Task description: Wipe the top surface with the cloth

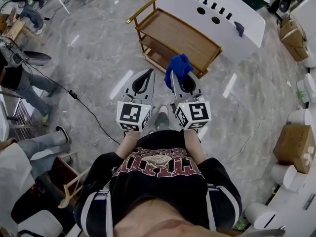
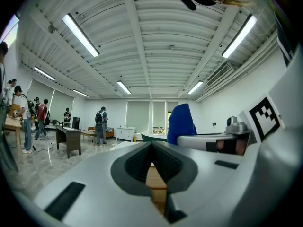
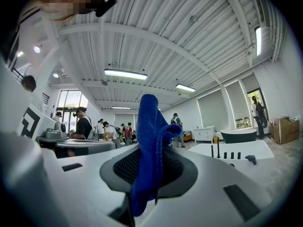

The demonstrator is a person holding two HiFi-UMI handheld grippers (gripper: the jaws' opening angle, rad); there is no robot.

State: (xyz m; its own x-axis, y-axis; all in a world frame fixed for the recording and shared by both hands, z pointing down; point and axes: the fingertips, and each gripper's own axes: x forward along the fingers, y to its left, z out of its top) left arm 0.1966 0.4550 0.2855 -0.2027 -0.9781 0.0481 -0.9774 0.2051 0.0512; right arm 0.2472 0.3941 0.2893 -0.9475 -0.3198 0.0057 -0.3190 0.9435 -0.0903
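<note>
the right gripper [image 1: 183,82] is clamped on the blue cloth [image 1: 178,67], at the near edge of the wooden cart [image 1: 177,33]. just left of it, the left gripper [image 1: 147,76] has its jaws together on nothing.

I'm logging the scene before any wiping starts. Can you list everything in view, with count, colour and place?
two-tier wooden cart with a gold frame: one, brown, on the floor ahead of both grippers
white tabletop with black pegs and holes: one, beyond the cart, upper right
small blue object: one, near that tabletop's right end
cardboard boxes: at least two, brown, right edge
black cable: one, across the grey floor, left
bystanders: at least two, left edge, partly cut off
blue fluffy cloth: one, sticking up from the right gripper
left hand-held gripper: one, grey-white, jaws together, empty
right hand-held gripper: one, grey-white, jaws clamped on the cloth
</note>
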